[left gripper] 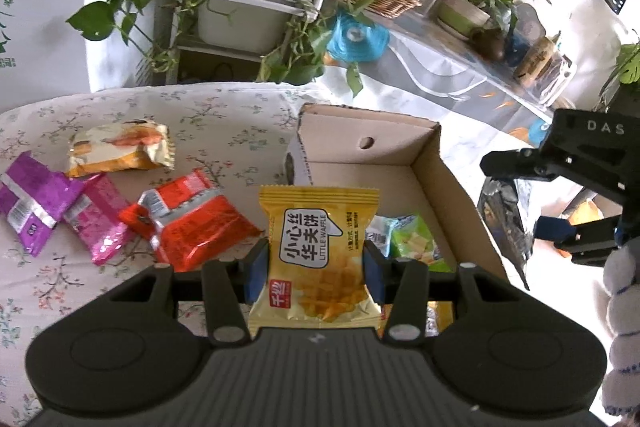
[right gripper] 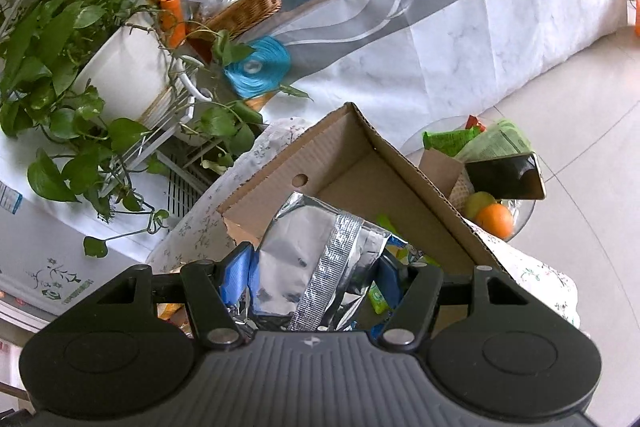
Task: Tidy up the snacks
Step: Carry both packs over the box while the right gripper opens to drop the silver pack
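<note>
Two cameras show the scene, and the left wrist one comes first. The left gripper (left gripper: pixel 316 263) pinches a yellow waffle pack (left gripper: pixel 318 255) between its blue pads (left gripper: pixel 256 269), right in the middle of the view. Behind the pack, toward 1 o'clock, sits an open cardboard box (left gripper: pixel 436 183) with a green snack pack (left gripper: pixel 414 243) inside. At 9 o'clock, on the flowered cloth (left gripper: pixel 200 119), lie a red pack (left gripper: pixel 192 219), a pink pack (left gripper: pixel 96 219), a purple pack (left gripper: pixel 28 199) and a pale orange pack (left gripper: pixel 120 151). At 3 o'clock the right gripper (left gripper: pixel 516 205) grips a silver bag (left gripper: pixel 506 223), held by a gloved hand (left gripper: pixel 622 291). In the right wrist view, the right gripper (right gripper: pixel 316 275) pinches the silver bag (right gripper: pixel 316 267) between its blue pads (right gripper: pixel 236 275). The bag hangs over the cardboard box (right gripper: pixel 408 183), which stretches toward 12 o'clock. At 2 o'clock, a glass bowl (right gripper: pixel 524 219) on the floor holds an orange (right gripper: pixel 494 221) and green packs (right gripper: pixel 452 139). A leafy plant (right gripper: pixel 60 99) fills the 10 o'clock side.
</note>
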`<state>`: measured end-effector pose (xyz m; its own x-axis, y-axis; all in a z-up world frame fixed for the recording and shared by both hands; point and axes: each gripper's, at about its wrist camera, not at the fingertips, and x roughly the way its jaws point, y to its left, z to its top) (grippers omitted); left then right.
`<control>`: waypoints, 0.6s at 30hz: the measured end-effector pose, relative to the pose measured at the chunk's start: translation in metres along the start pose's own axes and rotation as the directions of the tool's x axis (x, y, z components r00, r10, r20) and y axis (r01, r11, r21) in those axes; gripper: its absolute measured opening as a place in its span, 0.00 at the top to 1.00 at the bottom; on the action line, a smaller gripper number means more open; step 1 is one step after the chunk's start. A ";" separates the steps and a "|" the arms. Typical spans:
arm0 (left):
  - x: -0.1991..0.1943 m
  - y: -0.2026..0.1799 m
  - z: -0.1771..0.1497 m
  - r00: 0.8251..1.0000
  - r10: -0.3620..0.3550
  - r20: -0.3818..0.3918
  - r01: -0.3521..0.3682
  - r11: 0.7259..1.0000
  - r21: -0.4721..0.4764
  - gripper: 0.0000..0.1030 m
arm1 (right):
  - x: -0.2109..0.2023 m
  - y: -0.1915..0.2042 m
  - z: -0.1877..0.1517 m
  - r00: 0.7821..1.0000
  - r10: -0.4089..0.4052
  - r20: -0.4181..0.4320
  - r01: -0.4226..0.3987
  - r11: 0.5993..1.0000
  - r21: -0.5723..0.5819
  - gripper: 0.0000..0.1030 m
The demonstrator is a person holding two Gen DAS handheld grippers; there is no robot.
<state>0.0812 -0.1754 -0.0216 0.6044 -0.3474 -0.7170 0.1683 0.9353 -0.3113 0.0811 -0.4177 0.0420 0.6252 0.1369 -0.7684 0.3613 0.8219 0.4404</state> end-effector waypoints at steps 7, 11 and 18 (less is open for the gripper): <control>0.017 -0.023 0.002 0.999 -0.043 0.001 0.043 0.999 -0.029 0.54 | -0.005 -0.008 0.003 1.000 -0.011 0.017 0.011 1.000 0.015 0.32; 0.029 -0.044 0.008 0.997 -0.081 0.003 0.081 0.997 -0.017 0.53 | -0.006 -0.014 0.004 0.999 -0.031 0.027 0.030 0.999 0.043 0.32; 0.027 -0.065 0.013 0.998 -0.057 0.017 0.056 0.997 0.059 0.28 | -0.008 -0.020 0.006 0.997 -0.062 0.039 0.058 0.995 0.085 0.22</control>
<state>0.0968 -0.2448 -0.0127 0.6070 -0.3988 -0.6874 0.2472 0.9168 -0.3136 0.0731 -0.4382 0.0423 0.6279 0.0646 -0.7756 0.4547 0.7783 0.4329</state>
